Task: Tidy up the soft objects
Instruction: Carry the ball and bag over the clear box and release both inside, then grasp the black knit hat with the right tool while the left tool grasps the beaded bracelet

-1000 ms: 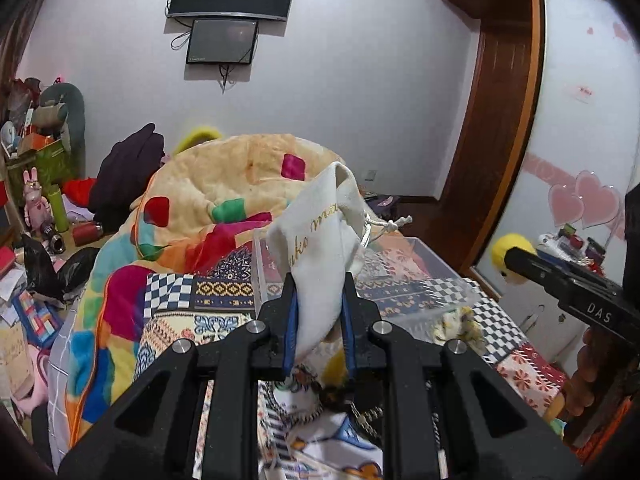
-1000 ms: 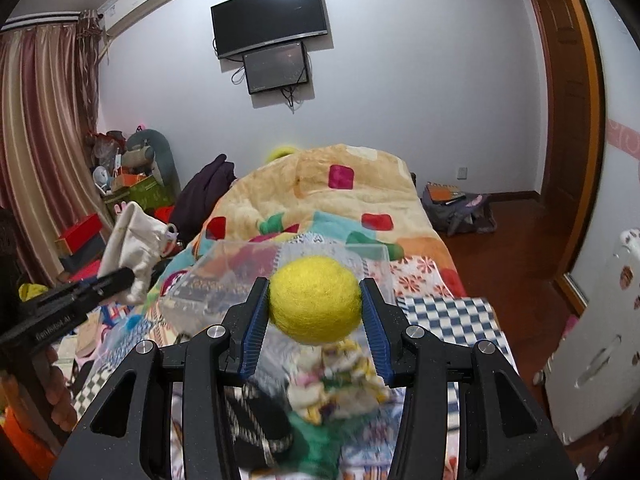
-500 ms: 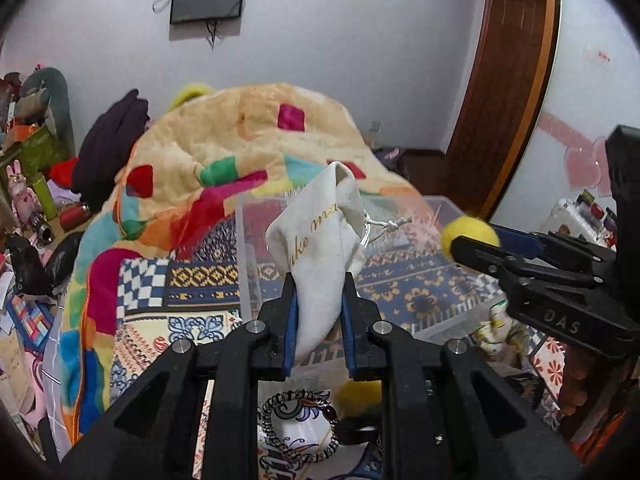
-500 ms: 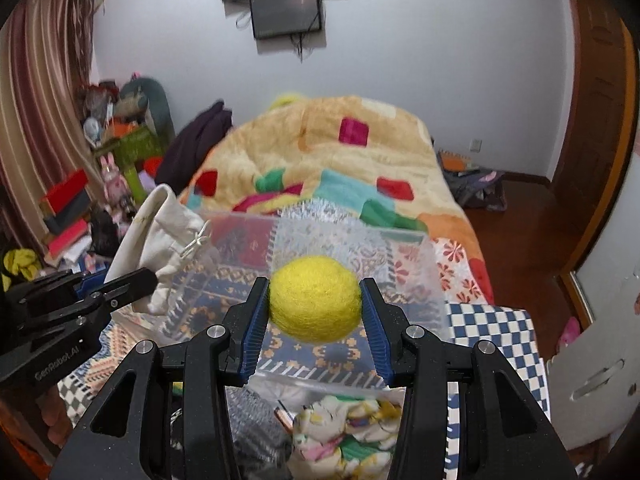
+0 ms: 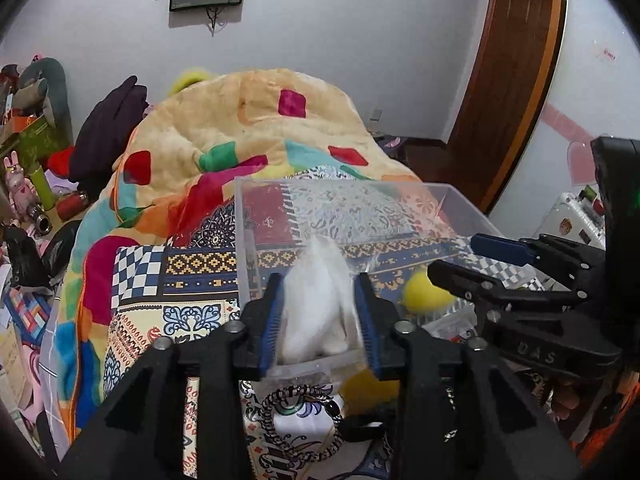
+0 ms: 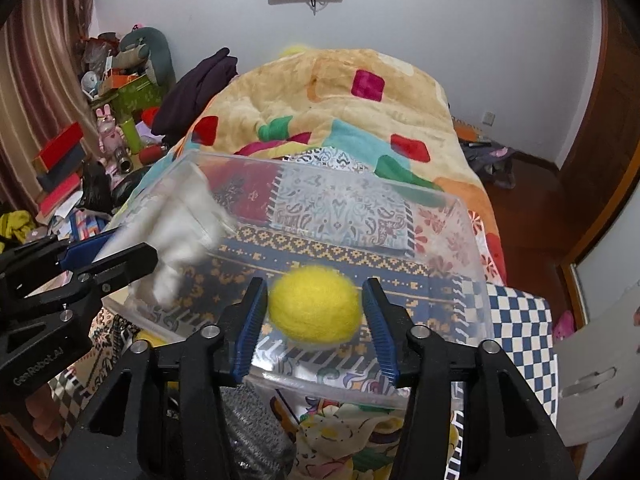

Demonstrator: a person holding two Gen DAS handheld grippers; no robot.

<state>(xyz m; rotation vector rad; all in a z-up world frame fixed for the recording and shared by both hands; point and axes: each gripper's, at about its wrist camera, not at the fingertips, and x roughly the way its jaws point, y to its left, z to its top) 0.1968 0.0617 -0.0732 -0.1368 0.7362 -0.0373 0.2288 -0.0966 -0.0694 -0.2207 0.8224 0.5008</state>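
Note:
A clear plastic bin [image 5: 460, 196] [image 6: 452, 248] stands on the patterned bedspread. My left gripper [image 5: 319, 320] is open over the bin's near left corner; the white drawstring pouch [image 5: 316, 312] [image 6: 180, 232] is blurred between its fingers, dropping into the bin. My right gripper [image 6: 316, 320] is open over the bin's near right; the yellow felt ball [image 6: 314, 304] [image 5: 424, 294] is loose between its fingers, blurred, just above or on the bin floor. Each gripper shows in the other's view, the left [image 6: 92, 264] and the right [image 5: 472, 256].
A striped hair tie [image 5: 300, 424] and another yellow ball [image 5: 370, 388] lie in front of the bin. Soft cloth items [image 6: 348, 440] lie below the right gripper. A heaped colourful quilt [image 5: 248, 128] lies behind the bin. Clutter lines the left wall [image 6: 120, 120].
Both grippers moved forward and down over the bin and opened. The pouch and the yellow ball were let go and are falling into the bin.

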